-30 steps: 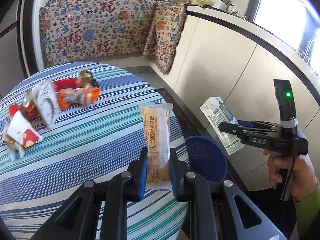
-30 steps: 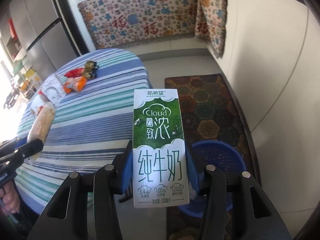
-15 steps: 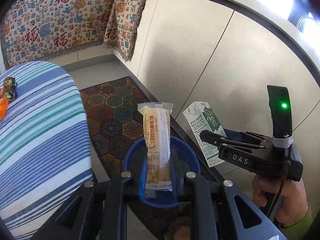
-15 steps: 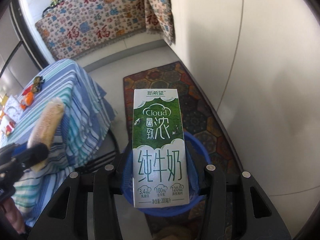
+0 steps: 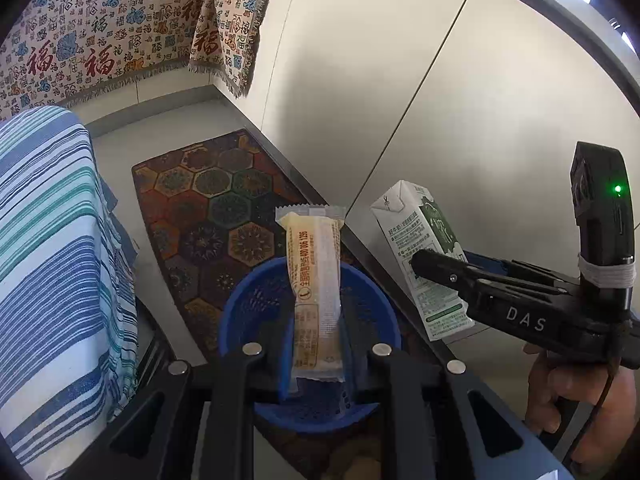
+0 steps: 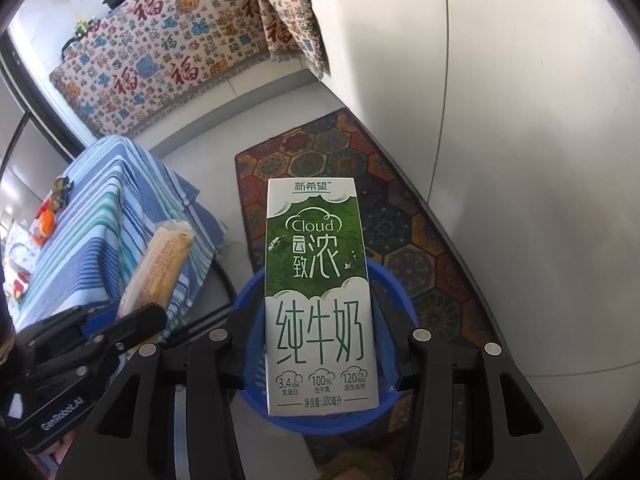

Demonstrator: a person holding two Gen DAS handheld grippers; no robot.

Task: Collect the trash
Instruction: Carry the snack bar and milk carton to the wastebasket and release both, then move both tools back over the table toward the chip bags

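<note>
The left hand-held gripper is clamped on one wrapped snack bar, held upright above the one blue basket on the floor. The right hand-held gripper grips one green-and-white milk carton — also upright, over the same basket. One patterned rug lies under the basket. Farther left, near the tabletop's far edge, lie several more wrappers — too small to count.

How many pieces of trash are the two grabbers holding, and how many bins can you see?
Snack wrappers: 1, in the left gripper
Milk cartons: 1, in the right gripper
Blue baskets: 1
Total: 3
</note>
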